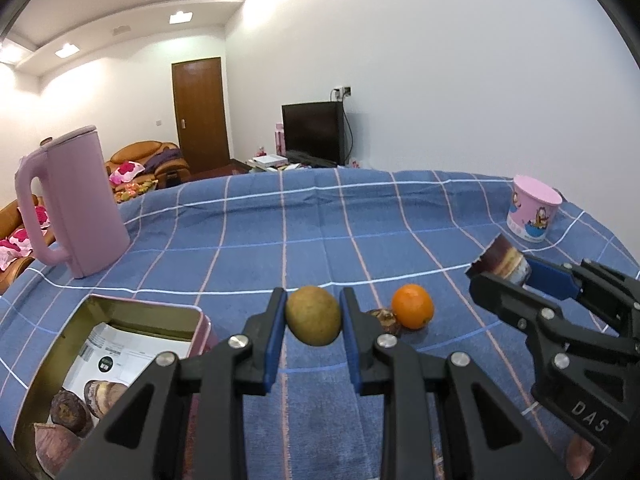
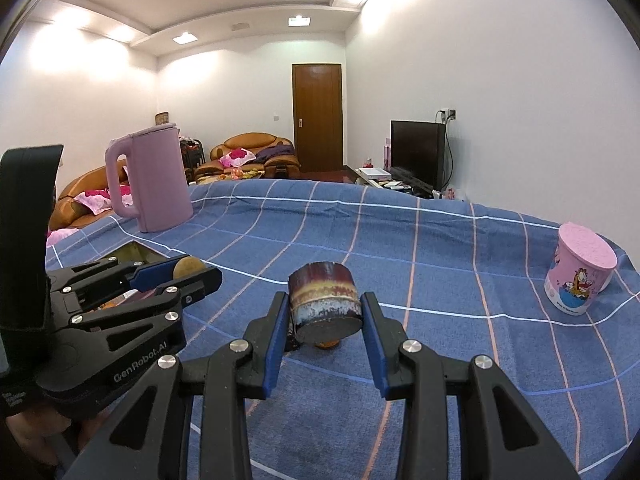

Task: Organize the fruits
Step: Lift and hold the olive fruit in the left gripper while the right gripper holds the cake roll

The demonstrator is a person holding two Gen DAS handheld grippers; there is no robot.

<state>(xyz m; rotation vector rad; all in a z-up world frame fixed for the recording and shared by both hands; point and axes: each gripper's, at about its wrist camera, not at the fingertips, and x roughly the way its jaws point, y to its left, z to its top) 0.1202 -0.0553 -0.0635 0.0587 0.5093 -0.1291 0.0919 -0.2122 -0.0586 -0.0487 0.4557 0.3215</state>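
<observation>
Left gripper: clenched on a greenish-brown fruit, pads on either side of its widest part, held clear of the cloth so it can be carried
Right gripper: grasping a short dark-red and tan cylinder by its round sides, lifted above the table
Tin: open, just left of the left gripper; paper and brown pieces already lie inside, so it looks like the sorting place
Orange: resting on the blue checked tablecloth beside a small brown piece, not yet gathered
Kettle and pink cup: standing well apart, away from the work
Likely step: fruit goes toward the tin
</observation>
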